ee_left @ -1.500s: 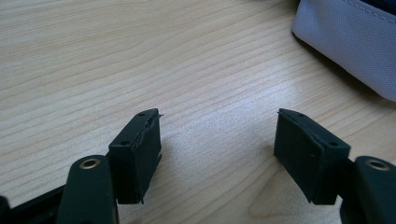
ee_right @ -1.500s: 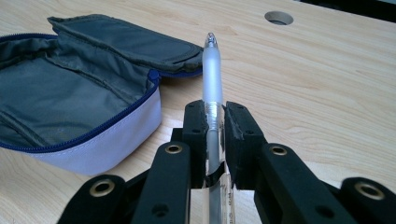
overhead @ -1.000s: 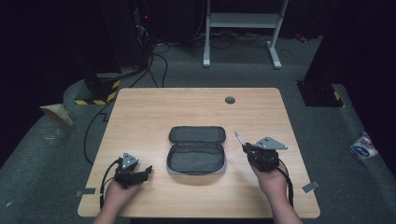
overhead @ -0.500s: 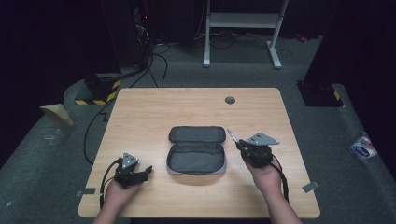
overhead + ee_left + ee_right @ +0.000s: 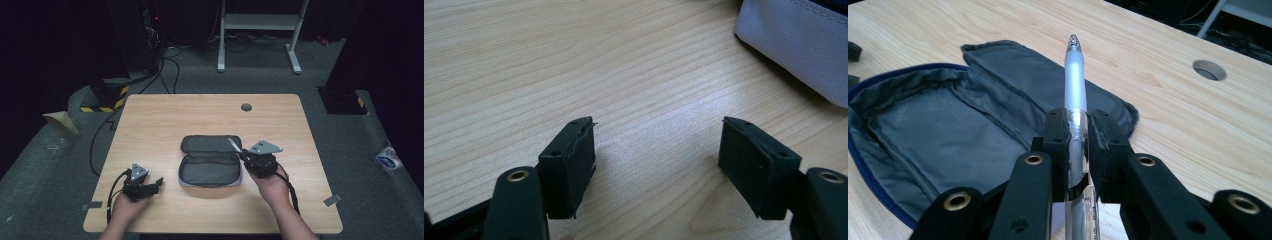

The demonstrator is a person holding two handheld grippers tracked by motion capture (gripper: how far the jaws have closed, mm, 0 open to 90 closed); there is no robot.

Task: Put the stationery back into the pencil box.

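While the open grey pencil case (image 5: 210, 162) lies flat at the middle of the wooden table (image 5: 165, 120), a translucent pen (image 5: 1075, 85) is clamped between the closed jaws of the right gripper (image 5: 1079, 131), tip held over the case's right end. The left gripper (image 5: 656, 155) is rested on the table left of the case, jaws spread wide, nothing between them.
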